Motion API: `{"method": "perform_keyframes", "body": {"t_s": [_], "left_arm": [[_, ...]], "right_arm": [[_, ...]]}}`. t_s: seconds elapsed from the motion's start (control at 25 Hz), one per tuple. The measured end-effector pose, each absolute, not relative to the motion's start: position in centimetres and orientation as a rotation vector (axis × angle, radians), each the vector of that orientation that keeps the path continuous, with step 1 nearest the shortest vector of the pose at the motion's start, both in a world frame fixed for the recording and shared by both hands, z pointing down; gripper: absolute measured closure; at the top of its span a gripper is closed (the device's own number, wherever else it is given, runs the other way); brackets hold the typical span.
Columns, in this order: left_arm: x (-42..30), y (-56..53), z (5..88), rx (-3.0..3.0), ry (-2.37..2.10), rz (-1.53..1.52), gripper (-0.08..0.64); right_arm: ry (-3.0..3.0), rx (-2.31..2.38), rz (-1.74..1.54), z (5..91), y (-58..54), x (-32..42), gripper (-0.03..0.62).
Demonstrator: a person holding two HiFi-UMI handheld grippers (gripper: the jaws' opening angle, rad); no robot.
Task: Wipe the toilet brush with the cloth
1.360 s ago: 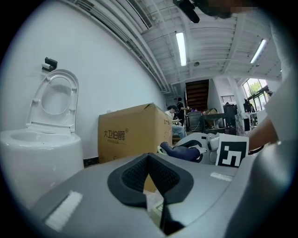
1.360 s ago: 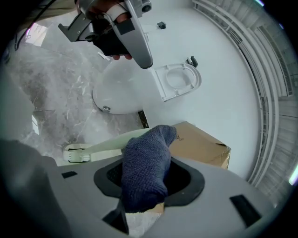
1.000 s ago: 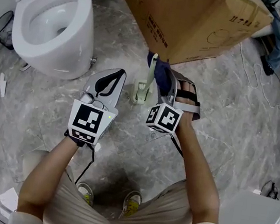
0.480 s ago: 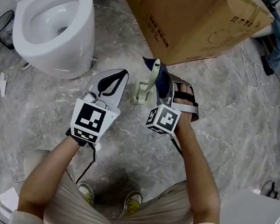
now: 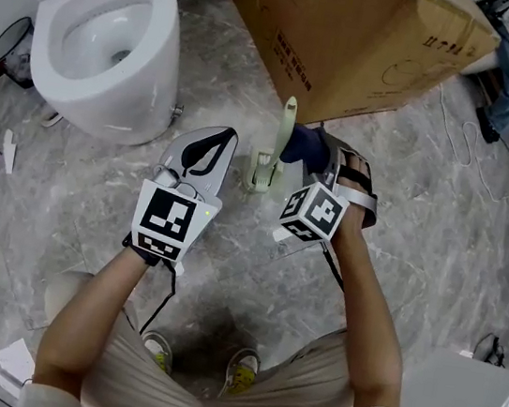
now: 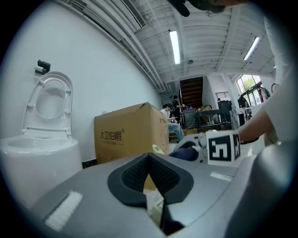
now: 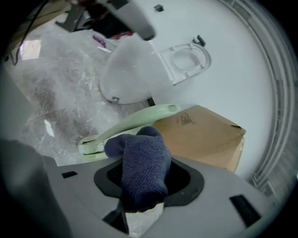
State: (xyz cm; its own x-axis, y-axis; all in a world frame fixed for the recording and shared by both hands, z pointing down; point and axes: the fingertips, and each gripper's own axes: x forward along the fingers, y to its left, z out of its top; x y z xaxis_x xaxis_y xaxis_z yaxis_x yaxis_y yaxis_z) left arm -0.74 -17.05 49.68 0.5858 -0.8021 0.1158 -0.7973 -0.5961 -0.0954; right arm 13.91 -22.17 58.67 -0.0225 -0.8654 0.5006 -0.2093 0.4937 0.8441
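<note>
The toilet (image 5: 108, 43) sits upper left and the box (image 5: 356, 33) across the top; mid-frame the brush (image 5: 287, 122) stands handle-up in its holder (image 5: 259, 172) between the grippers. The left gripper (image 5: 216, 140), just left of it, has jaws closed on nothing, while the right gripper (image 5: 329, 159) is clenched on the cloth (image 5: 303, 145), which seems to touch the handle, though contact is hard to confirm. Wiping looks under way; the next move calls for sliding the cloth along the handle without tipping the brush.
</note>
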Motion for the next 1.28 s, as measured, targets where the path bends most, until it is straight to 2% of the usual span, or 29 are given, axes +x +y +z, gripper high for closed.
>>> {"method": "perform_keyframes", "body": {"t_s": [0.24,0.48,0.76,1.28], "left_arm": [[-1.4,-17.4,49.3,-2.76,1.412,-0.215,0.558],[-1.3,-17.5,49.4,-2.767,1.407,-0.208,0.558],[-1.2,-17.3,49.5,-2.768,1.393,-0.224,0.558],[-1.3,-17.2,49.4,-2.76,1.395,-0.236,0.558]], "right_arm": [[-1.521,1.374,-0.749,47.1,-22.4,16.0,0.405],[-1.568,1.597,-0.974,39.4,-19.5,13.0,0.405],[-1.674,1.449,-0.97,42.8,-19.8,9.5,0.403],[-1.777,1.273,-0.828,49.6,-21.4,8.8,0.403]]}}
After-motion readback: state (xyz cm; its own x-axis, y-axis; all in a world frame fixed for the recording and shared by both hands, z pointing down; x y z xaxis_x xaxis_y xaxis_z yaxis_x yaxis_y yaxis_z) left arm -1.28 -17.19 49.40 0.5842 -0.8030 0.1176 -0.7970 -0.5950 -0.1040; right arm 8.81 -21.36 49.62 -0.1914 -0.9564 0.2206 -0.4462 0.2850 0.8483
